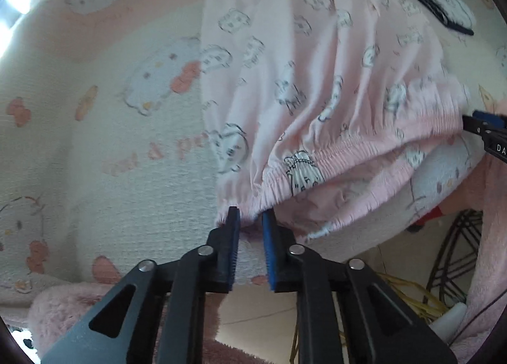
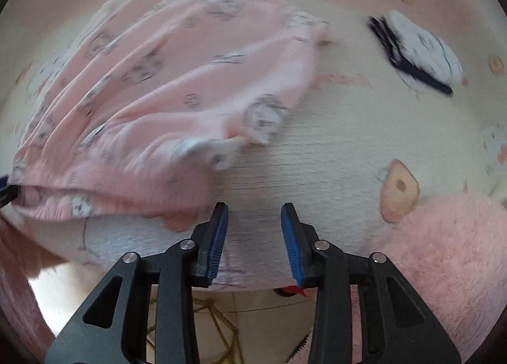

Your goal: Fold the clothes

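A pair of pink shorts with a white cat print lies over the near edge of a bed; it also shows in the right wrist view. My left gripper pinches the left end of the elastic waistband, lifting it a little. The left gripper's tip shows at the left edge of the right wrist view. My right gripper is open and empty, just right of the shorts over bare sheet. It shows in the left wrist view by the waistband's right end.
The cream and pink cat-print sheet covers the bed. A folded white and dark garment lies at the far right, also in the left wrist view. A fluffy pink blanket lies near right. Below the bed edge are floor, yellow cable and a wire frame.
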The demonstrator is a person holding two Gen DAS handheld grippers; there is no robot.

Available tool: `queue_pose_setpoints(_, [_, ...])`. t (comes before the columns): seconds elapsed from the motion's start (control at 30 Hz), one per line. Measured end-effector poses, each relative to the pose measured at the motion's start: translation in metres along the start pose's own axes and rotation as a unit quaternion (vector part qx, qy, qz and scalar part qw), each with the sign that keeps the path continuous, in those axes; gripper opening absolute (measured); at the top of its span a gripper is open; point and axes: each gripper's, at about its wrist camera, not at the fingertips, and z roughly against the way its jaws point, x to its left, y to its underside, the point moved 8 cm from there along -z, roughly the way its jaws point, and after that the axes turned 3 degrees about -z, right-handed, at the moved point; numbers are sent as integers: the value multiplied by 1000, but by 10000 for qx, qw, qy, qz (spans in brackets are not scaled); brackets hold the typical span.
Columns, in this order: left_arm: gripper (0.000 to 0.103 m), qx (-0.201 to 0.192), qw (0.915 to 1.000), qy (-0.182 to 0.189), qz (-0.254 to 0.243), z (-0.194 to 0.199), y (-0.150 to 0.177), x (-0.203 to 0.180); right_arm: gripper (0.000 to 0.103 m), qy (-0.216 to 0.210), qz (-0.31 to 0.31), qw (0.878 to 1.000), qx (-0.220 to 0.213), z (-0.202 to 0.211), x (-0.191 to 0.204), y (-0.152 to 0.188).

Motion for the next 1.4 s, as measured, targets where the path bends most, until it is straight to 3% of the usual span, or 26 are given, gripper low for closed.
queue_pose_setpoints(0.13, [9, -452, 9984, 341, 56, 25, -9, 1, 31, -248, -135, 9995, -117, 8, 2, -2])
queue_pose_setpoints(0.3, [19, -476, 9975, 372, 379, 29, -6, 20, 36, -794, 817, 9928, -371, 40, 46, 9])
queue_pose_setpoints(0.33, [28, -460, 9966, 432, 532, 27, -5, 26, 37, -877, 1021, 9897, -496, 46, 57, 11])
queue_pose_setpoints(0.37, [37, -429, 9955, 469, 700, 25, -3, 33, 39, -875, 1151, 9880, -552, 46, 62, 11])
queue_pose_setpoints(0.47, [38, -291, 9940, 486, 933, 15, 11, 48, 51, -544, 1278, 9895, -395, 21, 57, 4])
queue_pose_setpoints(0.53, [38, -192, 9923, 698, 1007, 10, 23, 51, 51, -322, 1362, 9897, -290, 4, 53, 0])
queue_pose_setpoints(0.6, [38, -234, 9912, 925, 916, 11, 32, 42, 50, -289, 1192, 9924, -133, -9, 44, -5])
queue_pose_setpoints(0.7, [38, -361, 9936, 935, 524, 17, 28, 24, 49, -647, 816, 9943, -248, 0, 37, -13])
queue_pose_setpoints(0.77, [38, -351, 9950, 842, 405, 12, 25, 16, 49, -886, 631, 9932, -414, 10, 34, -17])
queue_pose_setpoints(0.83, [38, -228, 9971, 610, 388, -1, 19, 18, 50, -818, 570, 9944, -356, 7, 31, -15])
queue_pose_setpoints(0.9, [29, -175, 9986, 311, 379, -11, 16, 20, 49, -636, 557, 9962, -196, -2, 28, -11])
queue_pose_setpoints(0.97, [1, -354, 9985, 40, 422, -4, 11, 26, 49, -585, 494, 9970, -59, -11, 23, -11])
queue_pose_setpoints(1.1, [0, -960, 9928, -262, 667, 34, 10, 40, 18, -629, 79, 9978, -168, -10, 7, -19])
queue_pose_setpoints(1.2, [0, -1142, 9900, -218, 802, 51, 17, 49, 16, -748, -175, 9963, -387, 0, -2, -25])
queue_pose_setpoints(1.3, [1, -841, 9929, 254, 799, 37, 22, 38, 16, -705, 0, 9967, -391, 3, 3, -23])
queue_pose_setpoints(1.4, [5, -474, 9958, 335, 708, 18, 27, 27, 20, -508, 131, 9984, -231, 1, 6, -15])
